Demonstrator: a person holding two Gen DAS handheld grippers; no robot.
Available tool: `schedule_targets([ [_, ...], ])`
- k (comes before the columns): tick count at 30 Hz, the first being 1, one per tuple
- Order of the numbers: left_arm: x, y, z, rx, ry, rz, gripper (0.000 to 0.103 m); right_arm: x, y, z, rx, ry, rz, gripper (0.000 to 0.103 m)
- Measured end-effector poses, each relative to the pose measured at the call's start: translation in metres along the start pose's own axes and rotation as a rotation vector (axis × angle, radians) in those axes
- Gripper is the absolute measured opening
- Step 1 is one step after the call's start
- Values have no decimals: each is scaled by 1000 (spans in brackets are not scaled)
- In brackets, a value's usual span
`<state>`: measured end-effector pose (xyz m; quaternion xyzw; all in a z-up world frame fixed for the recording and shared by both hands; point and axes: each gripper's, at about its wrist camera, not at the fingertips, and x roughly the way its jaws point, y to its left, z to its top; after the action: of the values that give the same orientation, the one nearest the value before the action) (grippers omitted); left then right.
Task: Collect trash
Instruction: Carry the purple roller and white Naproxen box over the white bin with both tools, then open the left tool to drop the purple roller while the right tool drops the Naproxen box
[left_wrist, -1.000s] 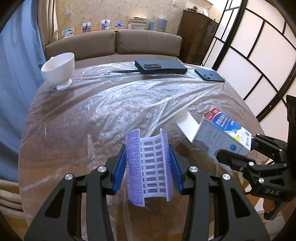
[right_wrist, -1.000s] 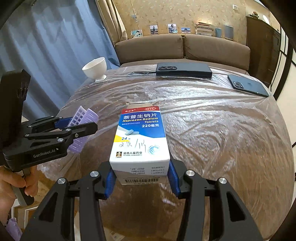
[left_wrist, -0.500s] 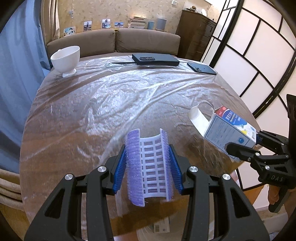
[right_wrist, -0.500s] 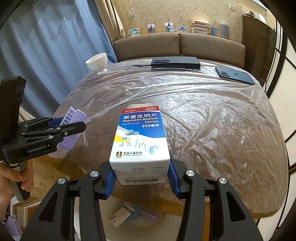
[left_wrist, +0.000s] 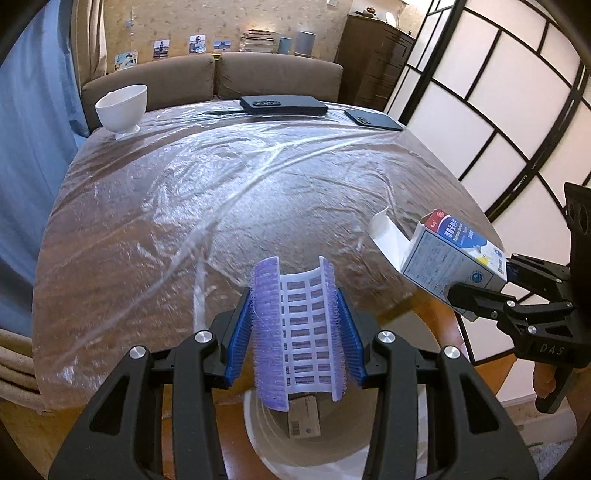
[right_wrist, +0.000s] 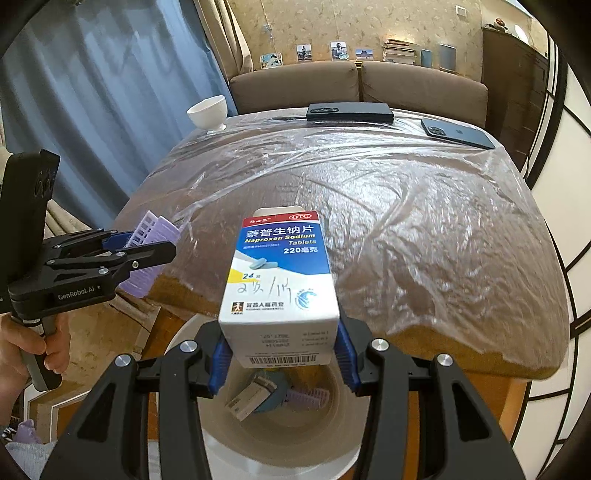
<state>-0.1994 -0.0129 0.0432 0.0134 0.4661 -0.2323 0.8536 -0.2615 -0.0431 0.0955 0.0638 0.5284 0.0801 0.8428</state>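
left fingers (left_wrist: 300, 328) clamp purple hair roller (left_wrist: 297, 332), right fingers (right_wrist: 280, 354) clamp medicine box (right_wrist: 280, 273), bin (right_wrist: 280, 435) partly hidden

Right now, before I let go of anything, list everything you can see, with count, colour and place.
hair roller: 1, purple and white, in the left hand-held gripper, above the bin
medicine box: 1, white, blue and red, in the right hand-held gripper, above the bin
bin: 1, white, on the floor below the table edge, trash inside
bowl: 1, white, far left of table
black case: 1, far edge
phone: 1, dark blue, far right corner
table: 1, wood under clear plastic
left hand-held gripper: black, blue pads
right hand-held gripper: black, blue pads
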Motion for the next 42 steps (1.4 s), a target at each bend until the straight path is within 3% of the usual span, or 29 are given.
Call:
schedule_targets([
  [22, -6, -33, -43, 61, 68, -51, 45, -22, 11, -55, -2, 81, 26, 47],
  [42, 38, -45, -77, 81, 192, -34, 45, 20, 11, -85, -53, 226, 21, 47],
])
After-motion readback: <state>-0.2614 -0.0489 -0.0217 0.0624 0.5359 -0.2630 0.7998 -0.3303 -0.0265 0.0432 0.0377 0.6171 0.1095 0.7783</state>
